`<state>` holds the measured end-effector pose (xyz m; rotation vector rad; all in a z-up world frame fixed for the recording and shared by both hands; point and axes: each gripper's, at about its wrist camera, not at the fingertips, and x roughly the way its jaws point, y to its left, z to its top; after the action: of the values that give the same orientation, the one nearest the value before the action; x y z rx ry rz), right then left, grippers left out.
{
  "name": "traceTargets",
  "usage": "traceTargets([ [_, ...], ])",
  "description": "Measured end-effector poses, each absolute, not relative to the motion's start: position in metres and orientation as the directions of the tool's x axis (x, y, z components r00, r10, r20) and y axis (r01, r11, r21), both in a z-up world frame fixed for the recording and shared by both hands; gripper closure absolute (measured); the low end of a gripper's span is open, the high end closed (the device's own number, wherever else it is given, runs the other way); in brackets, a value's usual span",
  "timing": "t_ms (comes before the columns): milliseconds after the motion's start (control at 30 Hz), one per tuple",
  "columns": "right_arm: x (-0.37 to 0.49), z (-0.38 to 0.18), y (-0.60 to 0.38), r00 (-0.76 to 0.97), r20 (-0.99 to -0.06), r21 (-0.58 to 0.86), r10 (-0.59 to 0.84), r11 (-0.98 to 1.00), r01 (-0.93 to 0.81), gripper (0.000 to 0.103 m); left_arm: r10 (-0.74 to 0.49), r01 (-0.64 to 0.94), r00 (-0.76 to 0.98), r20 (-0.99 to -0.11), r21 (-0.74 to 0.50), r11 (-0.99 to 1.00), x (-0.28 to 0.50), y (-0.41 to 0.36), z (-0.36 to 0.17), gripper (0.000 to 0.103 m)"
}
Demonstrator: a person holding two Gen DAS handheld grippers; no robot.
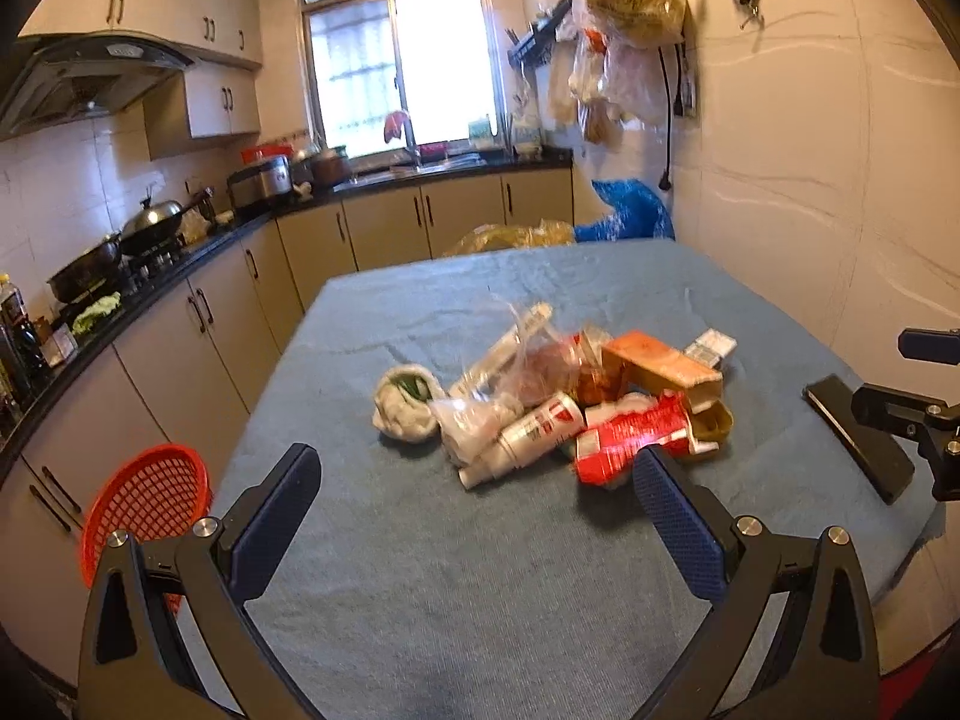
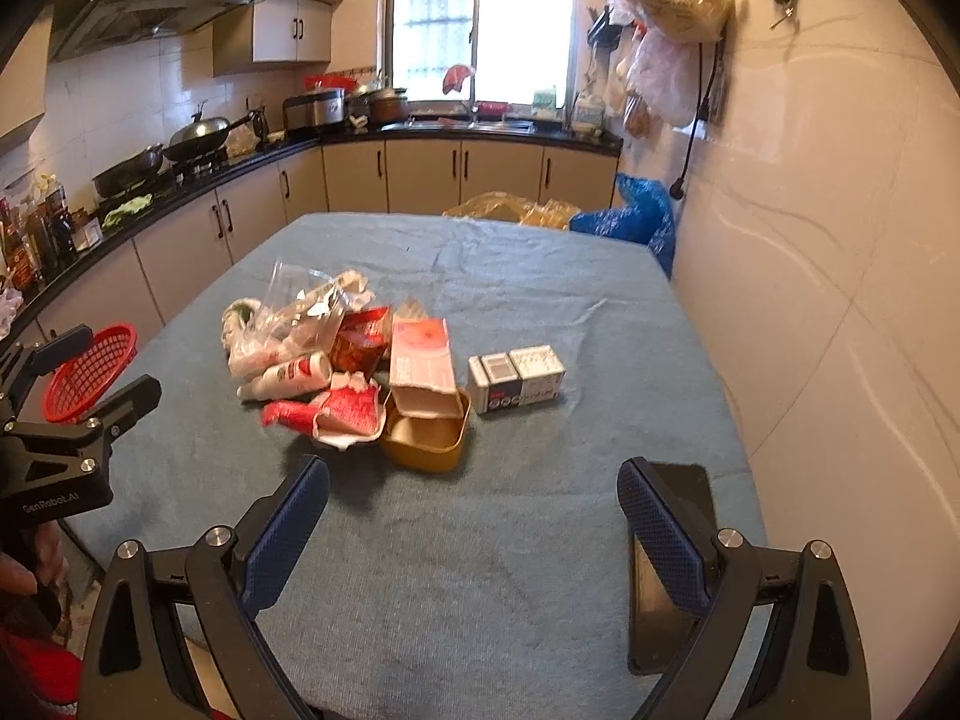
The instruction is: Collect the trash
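Both grippers hang over the near edge of the table [image 1: 420,570] w/ blue cloth, nothing held. Left gripper [image 1: 477,489]: fingers wide apart, empty. Right gripper [image 2: 474,501]: same, fingers spread, empty.

Trash pile [image 1: 558,402] sits mid-table, dead ahead of the left gripper and just beyond its fingertips; from the right gripper it lies ahead and off to the left. So left is nearer, I'd say. Closest pieces to it: white tube [image 1: 528,435] w/ red label, long axis running diagonally, near-left to far-right, and the crumpled red wrapper [image 1: 636,438] right by the left gripper's right-hand finger. Gold tin [image 2: 429,438] and pink carton [image 2: 420,354] sit on the pile's right side, small boxes [image 2: 519,378] a bit apart, nearer the right gripper.

Red basket [image 1: 147,498] hangs off the table's left edge, beside the left gripper, prob. the drop spot. Black phone [image 1: 858,435] lies flat at right, not trash by the look of it.
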<state>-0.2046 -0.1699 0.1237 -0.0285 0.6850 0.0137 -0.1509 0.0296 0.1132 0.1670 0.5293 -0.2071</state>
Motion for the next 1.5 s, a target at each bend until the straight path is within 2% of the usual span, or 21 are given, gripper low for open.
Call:
traceTargets([
  [400, -0.204, 0.129, -0.169, 0.787, -0.617, -0.026, -0.008, 1.0, -0.01, 0.005, -0.163, 0.25, 0.845, -0.51, 0.107, 0.962, -0.143, 0.027, 0.12, 0.0],
  [767, -0.196, 0.123, -0.178, 0.763, -0.646, -0.006, -0.001, 1.0, -0.004, 0.005, -0.194, 0.294, 0.818, -0.541, 0.104, 0.95, -0.137, 0.016, 0.114, 0.0],
  [1133, -0.183, 0.113, -0.21, 0.717, -0.697, 0.081, 0.014, 0.995, 0.059, 0.007, -0.281, 0.441, 0.745, -0.605, 0.131, 0.888, -0.128, -0.026, 0.1, 0.0],
  [1267, -0.183, 0.115, -0.218, 0.715, -0.699, 0.081, 0.002, 0.994, 0.077, 0.007, -0.273, 0.487, 0.76, -0.589, 0.24, 0.84, -0.122, -0.05, 0.092, 0.0],
  [1367, -0.186, 0.116, -0.223, 0.713, -0.701, 0.078, -0.011, 0.993, 0.092, 0.007, -0.228, 0.475, 0.819, -0.526, 0.398, 0.785, -0.121, -0.066, 0.085, 0.0],
  [1433, -0.187, 0.116, -0.229, 0.711, -0.703, 0.076, -0.022, 0.991, 0.106, 0.007, -0.24, 0.484, 0.837, -0.491, 0.461, 0.744, -0.122, -0.072, 0.079, 0.0],
  [1500, -0.189, 0.116, -0.236, 0.707, -0.706, 0.078, -0.033, 0.989, 0.123, 0.007, -0.233, 0.507, 0.829, -0.509, 0.504, 0.699, -0.117, -0.078, 0.067, 0.0],
])
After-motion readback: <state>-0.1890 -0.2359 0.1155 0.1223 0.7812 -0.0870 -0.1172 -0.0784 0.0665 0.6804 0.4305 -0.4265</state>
